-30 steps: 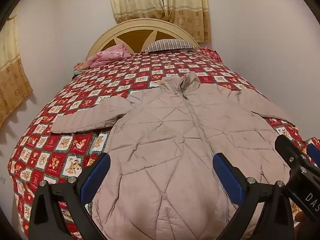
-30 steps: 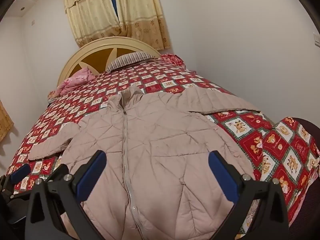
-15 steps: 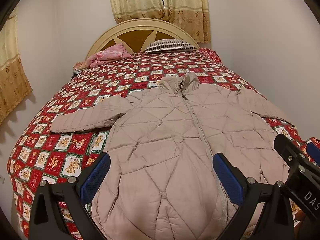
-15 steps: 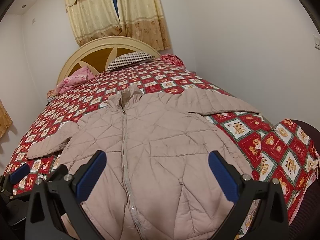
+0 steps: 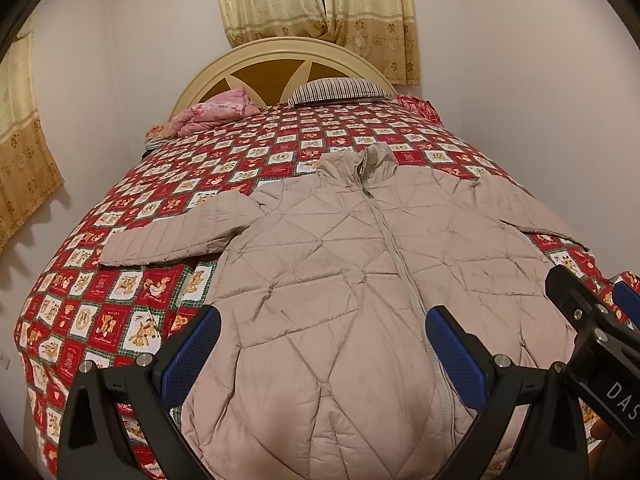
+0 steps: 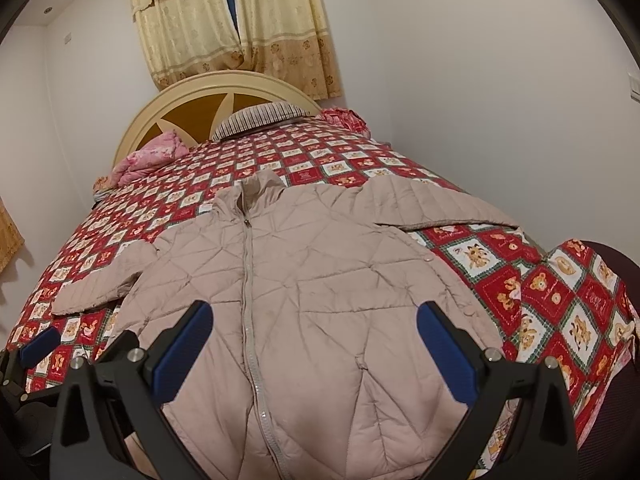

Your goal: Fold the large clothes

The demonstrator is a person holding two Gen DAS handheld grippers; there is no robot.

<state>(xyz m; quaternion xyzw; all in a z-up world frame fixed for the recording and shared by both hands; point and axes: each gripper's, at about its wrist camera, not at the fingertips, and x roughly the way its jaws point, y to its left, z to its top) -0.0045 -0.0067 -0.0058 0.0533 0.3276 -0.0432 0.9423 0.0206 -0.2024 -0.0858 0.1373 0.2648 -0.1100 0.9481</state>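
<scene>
A beige quilted jacket lies flat, front up and zipped, on the bed, collar toward the headboard, both sleeves spread out to the sides. It also shows in the right wrist view. My left gripper is open and empty, above the jacket's lower left part. My right gripper is open and empty, above the jacket's lower right part. The right gripper also shows at the right edge of the left wrist view. The left gripper shows at the left edge of the right wrist view.
The bed has a red patchwork quilt with bear squares and a cream round headboard. A striped pillow and a pink bundle lie at the head. White walls stand close on both sides. Curtains hang behind.
Both grippers have drifted slightly; the view of the jacket has shifted a little. Nothing was taken hold of and the jacket has not moved.
</scene>
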